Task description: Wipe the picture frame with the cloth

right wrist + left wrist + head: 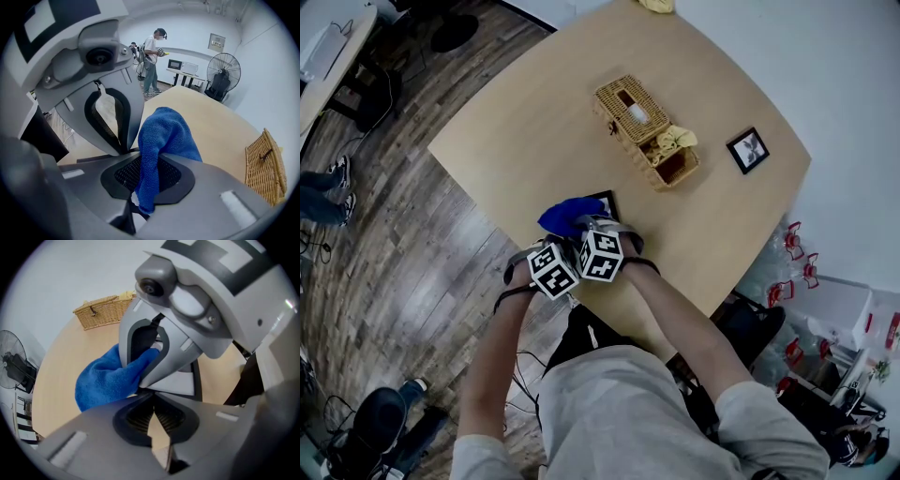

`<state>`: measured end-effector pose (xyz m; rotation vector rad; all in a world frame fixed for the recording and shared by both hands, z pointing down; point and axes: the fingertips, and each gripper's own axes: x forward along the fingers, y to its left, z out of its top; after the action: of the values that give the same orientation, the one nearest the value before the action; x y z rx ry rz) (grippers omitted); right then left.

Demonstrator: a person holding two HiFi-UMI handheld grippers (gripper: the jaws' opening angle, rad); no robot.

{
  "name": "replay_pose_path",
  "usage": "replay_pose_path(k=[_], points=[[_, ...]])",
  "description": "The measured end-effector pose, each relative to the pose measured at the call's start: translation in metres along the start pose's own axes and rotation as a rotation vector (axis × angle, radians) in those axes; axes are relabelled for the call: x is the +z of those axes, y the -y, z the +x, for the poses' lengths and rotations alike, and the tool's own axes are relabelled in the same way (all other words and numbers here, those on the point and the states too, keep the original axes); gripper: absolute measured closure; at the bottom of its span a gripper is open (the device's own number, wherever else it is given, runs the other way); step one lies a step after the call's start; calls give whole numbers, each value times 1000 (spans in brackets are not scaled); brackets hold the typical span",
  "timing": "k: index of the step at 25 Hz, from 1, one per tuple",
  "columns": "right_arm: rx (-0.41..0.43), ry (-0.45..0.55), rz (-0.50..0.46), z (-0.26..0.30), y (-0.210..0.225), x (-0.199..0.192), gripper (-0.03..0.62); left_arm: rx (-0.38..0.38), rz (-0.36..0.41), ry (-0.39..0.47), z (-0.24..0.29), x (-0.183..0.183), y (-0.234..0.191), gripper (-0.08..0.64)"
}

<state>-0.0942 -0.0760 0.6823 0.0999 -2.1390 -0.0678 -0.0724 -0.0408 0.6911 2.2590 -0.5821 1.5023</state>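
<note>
A black picture frame (607, 199) with a white mat (180, 383) lies flat near the table's front edge, partly hidden under a blue cloth (567, 216). My right gripper (146, 159) is shut on the blue cloth (164, 133), which bunches up over the frame. My left gripper (151, 398) sits right beside it, its jaws closed at the frame's near edge. In the head view both grippers, left (558, 246) and right (598, 225), stand close together over the frame. The right gripper (154, 352) fills much of the left gripper view.
A wicker basket (642, 127) holding a yellow cloth (673, 141) stands mid-table. A second small picture frame (748, 150) lies at the right edge. A person (152, 54) and a fan (224, 70) stand beyond the round wooden table (516, 122).
</note>
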Motion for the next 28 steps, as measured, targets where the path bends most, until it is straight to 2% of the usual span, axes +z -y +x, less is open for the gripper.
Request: replay_pose_path(k=[4,17,23,28], points=[[12,-18,-16,-2,-9,-3,535,2,-3,1,-1,0,0,506],[30,-27,73,-7,-30,-13,535,4,-19,12,-1,-1,0,506],[17,-28,139,-10,-40,-15,535,-2,-32,11,-2,-4,-2,506],[-4,-14,241,-13,-46,-17,535,0,-37,9,-2,-4,-2,506]])
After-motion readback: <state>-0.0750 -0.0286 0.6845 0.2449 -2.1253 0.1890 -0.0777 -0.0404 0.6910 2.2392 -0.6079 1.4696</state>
